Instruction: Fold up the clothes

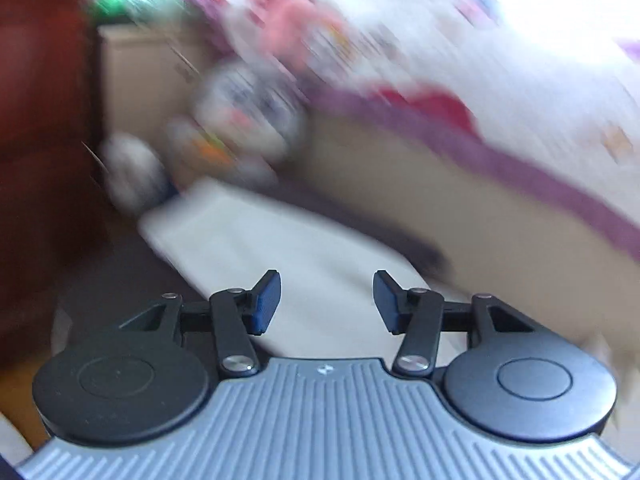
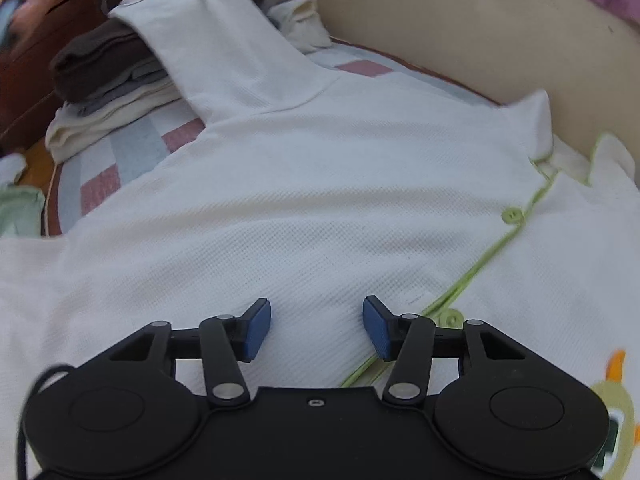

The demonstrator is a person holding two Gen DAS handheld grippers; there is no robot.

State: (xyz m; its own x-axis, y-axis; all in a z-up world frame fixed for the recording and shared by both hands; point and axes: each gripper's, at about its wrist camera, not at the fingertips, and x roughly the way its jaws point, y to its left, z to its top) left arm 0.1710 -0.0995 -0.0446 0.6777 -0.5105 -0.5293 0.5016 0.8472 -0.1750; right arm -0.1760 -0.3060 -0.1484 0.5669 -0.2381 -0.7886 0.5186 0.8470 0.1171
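**Both tools released over white polo shirt, sleeve fold pending**

Right tool [image 2: 317, 328]: jaws apart, nothing between the blue pads [image 2: 256, 330], hovering just above the chest panel at lower centre of the right wrist view. Left tool [image 1: 326, 302]: jaws likewise apart and empty; its view is heavily motion-blurred, showing only a pale strip of cloth beyond the tips.

Item: white piqué polo shirt with lime-green placket trim [image 2: 304, 200], spread front-up on a striped bed cover of pink, grey and white [image 2: 100, 184]. Collar at right of frame, one green button [image 2: 511, 214] visible on the placket, a second lower down. One short sleeve [image 2: 224, 44] extends to upper left, its end draped over a stack of folded brown, grey and cream garments [image 2: 104, 80]. A green-and-orange printed motif sits at the lower right edge.

Handling note, as judgement: likely step is regrasping for the side fold. Pinch at shoulder seam and hem edge, take a single layer, keep the placket straight, lift the sleeve clear of the stack first.
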